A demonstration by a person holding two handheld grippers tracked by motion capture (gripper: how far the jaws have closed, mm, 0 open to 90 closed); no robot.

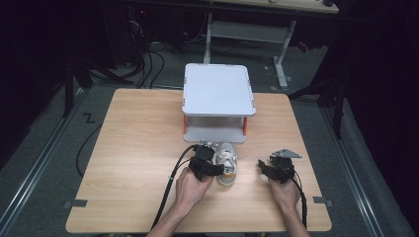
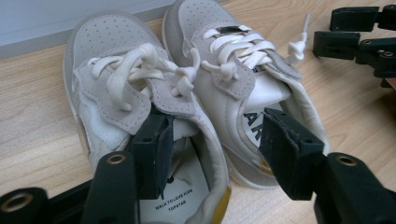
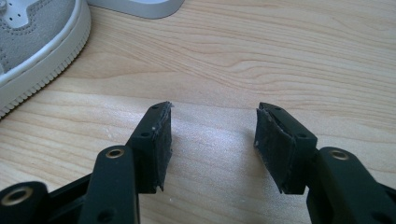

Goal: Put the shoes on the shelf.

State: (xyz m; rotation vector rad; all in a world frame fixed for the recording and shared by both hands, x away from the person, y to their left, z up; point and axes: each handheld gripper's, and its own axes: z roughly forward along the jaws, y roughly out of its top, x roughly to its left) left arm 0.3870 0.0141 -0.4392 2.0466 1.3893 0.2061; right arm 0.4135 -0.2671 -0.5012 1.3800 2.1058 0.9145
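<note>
Left tool [image 2: 210, 154] at near centre of tabletop [image 1: 133, 148], directly over heel ends of shoes; spread wide. One jaw dipped into collar opening of left shoe [image 2: 135, 121], other jaw inside collar of right shoe [image 2: 243, 79], so adjoining inner walls of both sit between pads. Not closed on them: gap visible on right pad side; contact on left pad side unclear. Nothing held.

Shoes side by side, touching, heels near, toes far; long axes run near-to-far, in line with left tool's approach. Pair sits just near of shelf unit [image 1: 217, 89], toes close to its lower tray. Laces tied, one lace end trailing right onto wood.

Right tool [image 3: 212, 144] right of shoes, near tabletop, jaws apart, empty, bare wood between pads. Sole edge of one shoe at left of its view, apart from jaws.

Left hand [image 1: 190, 187] much nearer to pair; right hand [image 1: 284, 190] clear off to right.

Judgement: next move likely a pinch on both inner collars to lift pair together; hinges on both walls staying between pads.
</note>
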